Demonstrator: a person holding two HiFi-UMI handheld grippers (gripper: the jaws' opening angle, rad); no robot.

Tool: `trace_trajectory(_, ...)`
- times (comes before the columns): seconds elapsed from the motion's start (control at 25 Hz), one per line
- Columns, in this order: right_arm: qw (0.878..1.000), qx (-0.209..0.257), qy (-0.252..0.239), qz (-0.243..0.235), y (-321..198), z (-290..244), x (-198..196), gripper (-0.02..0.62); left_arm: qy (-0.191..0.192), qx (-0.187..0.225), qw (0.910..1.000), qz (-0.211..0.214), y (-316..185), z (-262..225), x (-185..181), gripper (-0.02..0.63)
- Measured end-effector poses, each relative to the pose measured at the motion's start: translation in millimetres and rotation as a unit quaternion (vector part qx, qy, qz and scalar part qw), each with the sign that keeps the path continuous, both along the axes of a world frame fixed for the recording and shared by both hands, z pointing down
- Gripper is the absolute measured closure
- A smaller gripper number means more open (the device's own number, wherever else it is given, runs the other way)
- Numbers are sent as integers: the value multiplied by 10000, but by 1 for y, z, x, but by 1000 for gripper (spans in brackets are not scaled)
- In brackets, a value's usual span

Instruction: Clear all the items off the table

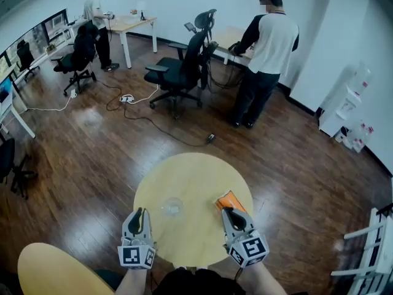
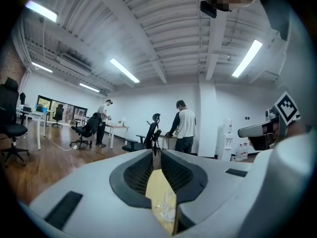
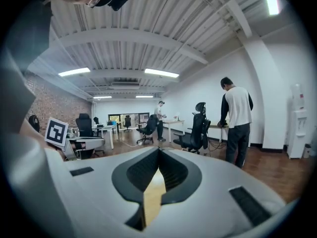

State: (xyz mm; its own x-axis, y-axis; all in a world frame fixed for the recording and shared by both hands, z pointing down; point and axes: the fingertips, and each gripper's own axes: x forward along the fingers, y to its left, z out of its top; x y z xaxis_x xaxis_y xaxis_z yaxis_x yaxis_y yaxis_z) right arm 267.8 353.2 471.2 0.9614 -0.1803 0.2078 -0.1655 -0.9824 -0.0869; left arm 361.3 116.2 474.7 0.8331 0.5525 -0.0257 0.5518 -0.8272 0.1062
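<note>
Grey jaws on the left gripper (image 1: 139, 215) stand narrowly apart, with nothing pressed between them. The right gripper (image 1: 229, 213) has its jaws together and empty. Its own view shows only bare tabletop past the tips.

Finding 1: I hold both grippers over the near edge of the round table (image 1: 196, 171), tips pointing away from me.

Finding 2: A clear glass (image 1: 172, 208) stands on the table between the two grippers, nearer the left one. It lies to the right of that gripper's tips, apart from them and about level with them. The left gripper view shows it low in the slit between the jaws. It is round, so I judge that no long axis constrains the approach.

Finding 3: An orange packet (image 1: 225, 198) lies flat just beyond the right gripper's tips, which partly cover it in the head view. I cannot tell whether they touch, nor which way its long side runs.

Assessment: Both items remain on the table. I judge that the glass falls to the left gripper, which must shift rightward and open wider.
</note>
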Motion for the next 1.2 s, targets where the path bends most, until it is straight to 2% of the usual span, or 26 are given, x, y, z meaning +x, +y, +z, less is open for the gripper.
trace_trajectory(0.08, 9995, 76, 272, 144, 13, -20, -1, 591, 217, -126, 9997, 57, -3, -27, -2, 565)
trace_trajectory(0.16, 9984, 175, 438, 315, 26, -33, -12, 591, 246, -304, 9992, 72, -7, -42, -12, 573)
trace_trajectory(0.4, 9930, 480, 773, 757, 55, -46, -44, 592, 263, -596, 9979, 48, -12, -50, -30, 591)
trace_trajectory(0.6, 9873, 748, 1077, 896, 68, -58, -43, 592, 402, -902, 9949, 212, 7, -70, -27, 591)
trace_trajectory(0.72, 9876, 638, 1055, 976, 69, -65, -42, 594, 450, -914, 9942, 349, 17, -81, -34, 591)
trace_trajectory(0.96, 9922, 527, 1002, 523, 42, -65, -29, 594, 540, -845, 9947, 217, 4, -80, -41, 591)
trace_trajectory(1.2, 9943, 304, 1015, -125, 10, -72, -5, 594, 505, -841, 9948, -269, -25, -77, -42, 591)
